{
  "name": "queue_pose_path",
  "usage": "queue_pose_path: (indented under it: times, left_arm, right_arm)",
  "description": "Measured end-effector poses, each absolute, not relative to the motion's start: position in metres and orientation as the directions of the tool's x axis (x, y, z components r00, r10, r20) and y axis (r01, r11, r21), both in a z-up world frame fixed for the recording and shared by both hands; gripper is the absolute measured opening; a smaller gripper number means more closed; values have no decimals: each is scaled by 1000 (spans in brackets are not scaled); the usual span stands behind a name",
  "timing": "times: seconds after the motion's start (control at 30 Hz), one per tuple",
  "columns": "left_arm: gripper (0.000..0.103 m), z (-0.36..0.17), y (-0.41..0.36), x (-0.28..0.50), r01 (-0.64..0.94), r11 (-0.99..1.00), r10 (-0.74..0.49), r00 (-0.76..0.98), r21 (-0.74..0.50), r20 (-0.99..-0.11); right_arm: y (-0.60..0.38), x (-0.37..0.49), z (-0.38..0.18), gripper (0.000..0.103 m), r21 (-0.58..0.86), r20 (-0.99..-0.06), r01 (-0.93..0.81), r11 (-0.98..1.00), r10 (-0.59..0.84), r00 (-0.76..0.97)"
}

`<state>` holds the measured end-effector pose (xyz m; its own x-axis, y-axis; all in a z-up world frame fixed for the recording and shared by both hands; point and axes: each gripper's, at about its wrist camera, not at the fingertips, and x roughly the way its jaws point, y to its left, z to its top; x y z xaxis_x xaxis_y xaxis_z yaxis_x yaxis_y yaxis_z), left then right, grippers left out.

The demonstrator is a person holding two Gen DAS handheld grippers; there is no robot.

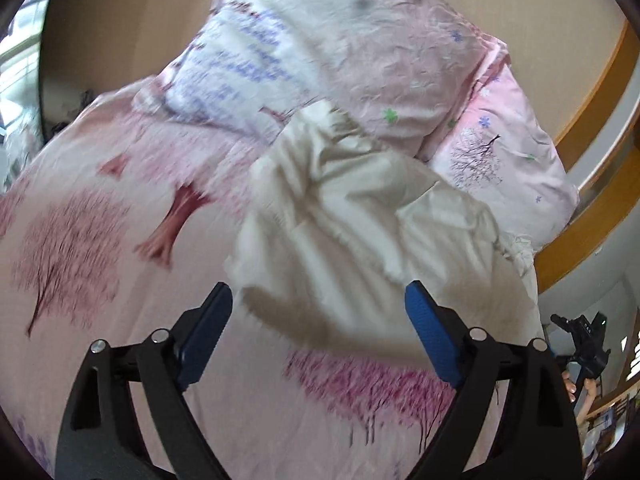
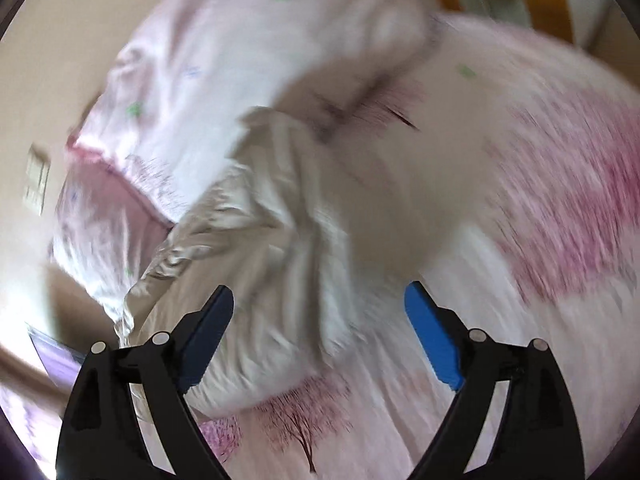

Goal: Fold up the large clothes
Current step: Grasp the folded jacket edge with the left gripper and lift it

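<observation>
A crumpled cream-white garment lies in a loose heap on a pink bed sheet printed with trees. My left gripper is open and empty, just above the garment's near edge. In the right wrist view the same garment lies bunched up, blurred by motion. My right gripper is open and empty, over the garment's near side. The right gripper also shows in the left wrist view at the far right, off the bed's edge.
A pink bunched quilt and pillow lie behind the garment. A wooden bed frame runs along the right. A beige wall with a switch plate stands behind the bed.
</observation>
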<state>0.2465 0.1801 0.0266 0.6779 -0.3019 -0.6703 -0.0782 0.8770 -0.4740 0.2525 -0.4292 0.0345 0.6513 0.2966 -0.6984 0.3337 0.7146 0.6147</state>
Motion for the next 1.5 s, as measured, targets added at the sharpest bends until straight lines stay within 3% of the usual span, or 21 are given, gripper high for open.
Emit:
queue_pose_path:
  times: [0.2,0.4,0.5,0.67,0.83,0.93,1.13,1.5]
  left_arm:
    - [88,0,190,228,-126,771,-406,659,-625,-633]
    - [87,-19,181,241,-177,676,-468,646,-715,-603]
    - [86,-24,182,250,-217,640,-464,656,-737,-595]
    - [73,-33,192,266,-272,581,-439,689,-767,-577]
    - [42,-40,202,270,-290,518,-439,717,-805,-541]
    - [30,-32,203,270,-262,523,-445,728,-811,-522]
    - [24,-15,209,253,-213,536,-448,748,-817,-489]
    - [24,-5,248,140,-225,535,-426,761,-814,-490]
  right_arm:
    - [-450,249,-5,89,757,-637,410,508,435,636]
    - [-447,262,-19,88,782,-615,426,454,455,644]
    - [-442,271,-24,83,790,-607,423,443,471,640]
    - [-439,278,-29,75,804,-586,407,432,468,662]
    - [-434,279,-28,46,810,-569,366,459,463,679]
    - [-432,277,-21,33,818,-548,334,468,461,697]
    - [-422,264,3,26,821,-514,265,505,455,727]
    - [-391,170,21,25,808,-507,167,565,522,686]
